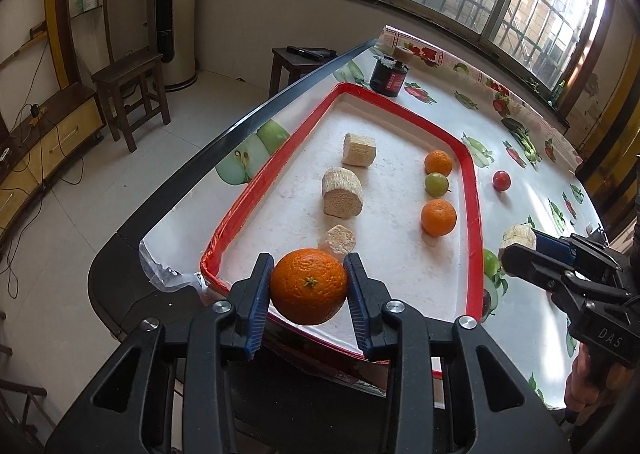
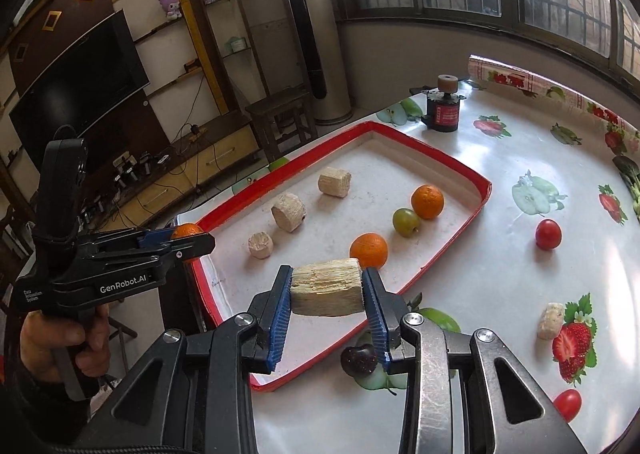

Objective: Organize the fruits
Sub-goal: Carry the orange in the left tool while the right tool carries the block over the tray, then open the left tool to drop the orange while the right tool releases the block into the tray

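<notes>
Your left gripper [image 1: 309, 286] clenches large round orange [image 1: 309, 286] above near rim of red-edged white tray [image 1: 472, 189]. Your right gripper [image 2: 326, 294] grips pale fibrous cylinder block [image 2: 326, 288] over tray's right edge. Inside tray: two small oranges [image 1: 438, 217], green round fruit [image 1: 436, 184], three beige blocks [image 1: 342, 193]. Red cherry tomato [image 2: 548, 234] sits outside on fruit-print tablecloth [image 2: 500, 274].

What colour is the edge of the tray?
Red. The tray rim shows best in the right wrist view.

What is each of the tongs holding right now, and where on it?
Left tongs pinch an orange across its opposite sides, stem end facing the camera. Right tongs clamp a pale woody chunk by its two ends.
</notes>
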`<state>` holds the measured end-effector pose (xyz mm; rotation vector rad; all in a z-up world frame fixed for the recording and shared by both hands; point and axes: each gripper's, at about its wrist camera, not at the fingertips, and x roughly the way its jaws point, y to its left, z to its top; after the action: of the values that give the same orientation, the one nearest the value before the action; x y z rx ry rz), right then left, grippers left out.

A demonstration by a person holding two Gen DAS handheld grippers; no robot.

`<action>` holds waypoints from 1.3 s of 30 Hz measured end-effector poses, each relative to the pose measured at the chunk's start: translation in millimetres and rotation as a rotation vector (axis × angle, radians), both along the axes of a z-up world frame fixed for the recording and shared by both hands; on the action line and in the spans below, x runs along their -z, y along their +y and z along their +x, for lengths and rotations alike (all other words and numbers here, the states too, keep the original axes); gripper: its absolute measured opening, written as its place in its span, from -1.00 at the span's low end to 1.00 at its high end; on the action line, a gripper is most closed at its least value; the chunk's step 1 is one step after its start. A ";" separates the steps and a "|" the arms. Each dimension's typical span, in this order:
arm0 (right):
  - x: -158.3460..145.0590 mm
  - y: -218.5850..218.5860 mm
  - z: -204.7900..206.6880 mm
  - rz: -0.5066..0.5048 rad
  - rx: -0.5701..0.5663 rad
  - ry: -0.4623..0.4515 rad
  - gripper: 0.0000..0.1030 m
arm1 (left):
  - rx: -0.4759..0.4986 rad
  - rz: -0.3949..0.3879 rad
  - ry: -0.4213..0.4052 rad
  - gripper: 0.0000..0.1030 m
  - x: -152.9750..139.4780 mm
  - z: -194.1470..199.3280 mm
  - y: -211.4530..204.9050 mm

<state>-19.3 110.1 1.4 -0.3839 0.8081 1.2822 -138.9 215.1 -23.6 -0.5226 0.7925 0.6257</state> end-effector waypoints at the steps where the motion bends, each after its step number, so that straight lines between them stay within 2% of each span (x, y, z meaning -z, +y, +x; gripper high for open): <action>1: 3.8 4.0 -1.6 -0.009 -0.007 0.006 -0.32 | 0.000 -0.003 0.002 -0.35 1.9 1.6 1.6; 12: 41.2 36.1 -14.3 -0.098 -0.057 0.020 -0.32 | 0.005 -0.009 0.047 -0.35 19.8 12.1 15.5; 25: 63.7 51.1 -16.4 -0.153 -0.078 0.018 -0.27 | -0.001 -0.010 0.095 -0.32 26.7 19.3 17.3; 27: 62.1 49.7 -15.8 -0.153 -0.078 0.015 -0.22 | -0.008 -0.003 0.097 -0.14 24.5 20.4 16.0; 29: 59.0 47.1 -14.6 -0.144 -0.073 0.012 -0.11 | -0.018 0.014 0.097 0.18 20.2 19.9 14.1; 39: 34.6 15.1 -10.9 -0.083 -0.041 0.015 -0.04 | -0.037 0.039 0.097 0.21 7.6 16.9 6.2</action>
<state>-30.2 125.2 -33.2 -0.4599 0.8720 1.2935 -122.0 221.3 -31.2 -0.4748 0.8615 0.7038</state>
